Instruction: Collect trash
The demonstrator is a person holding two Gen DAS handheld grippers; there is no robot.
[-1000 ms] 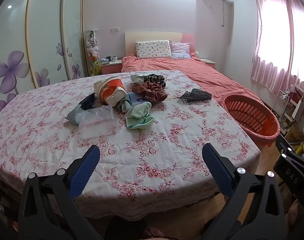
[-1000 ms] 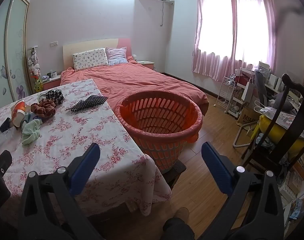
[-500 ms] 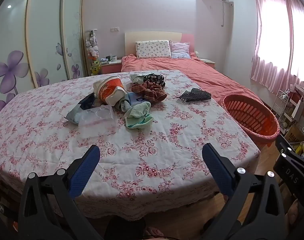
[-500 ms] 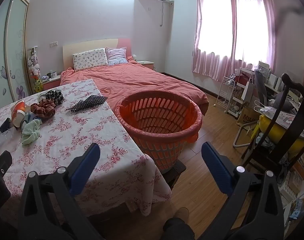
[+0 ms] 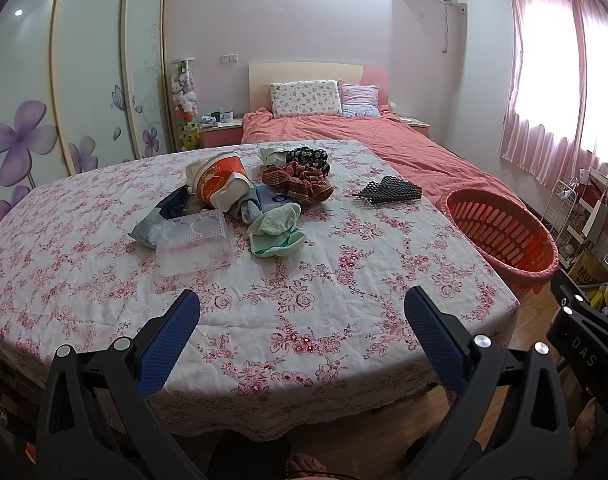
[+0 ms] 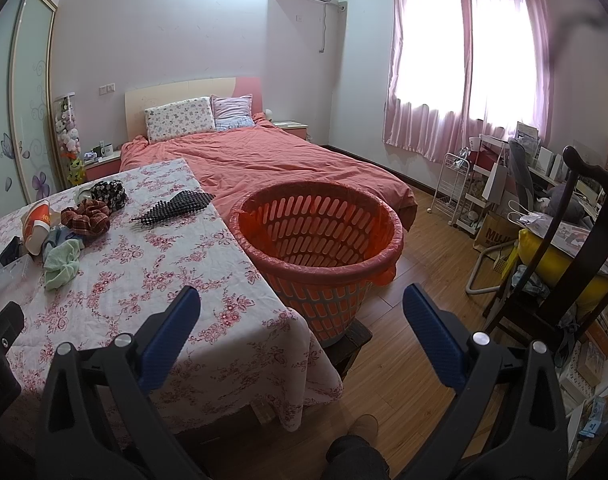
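Observation:
A pile lies on the floral-clothed table (image 5: 344, 320): a red and white paper tub (image 5: 220, 180) on its side, a clear plastic tray (image 5: 194, 240), a grey wrapper (image 5: 160, 216), a green cloth (image 5: 278, 230), a plaid scrunchie (image 5: 298, 182) and black mesh (image 5: 388, 192). An orange basket (image 6: 320, 248) lined with a bag stands right of the table. My left gripper (image 5: 302, 320) is open and empty over the table's near edge. My right gripper (image 6: 300, 314) is open and empty, in front of the basket.
A bed with a pink cover (image 6: 272, 160) lies behind the table. A dark wooden chair (image 6: 564, 248), a white rack (image 6: 456, 184) and clutter stand at the right by the curtained window. A wardrobe with flower decals (image 5: 64, 80) is at the left. The floor is wood.
The left wrist view has shifted slightly, so the table items sit a little higher in the frame. The right gripper has hardly moved. Both grippers stay open.

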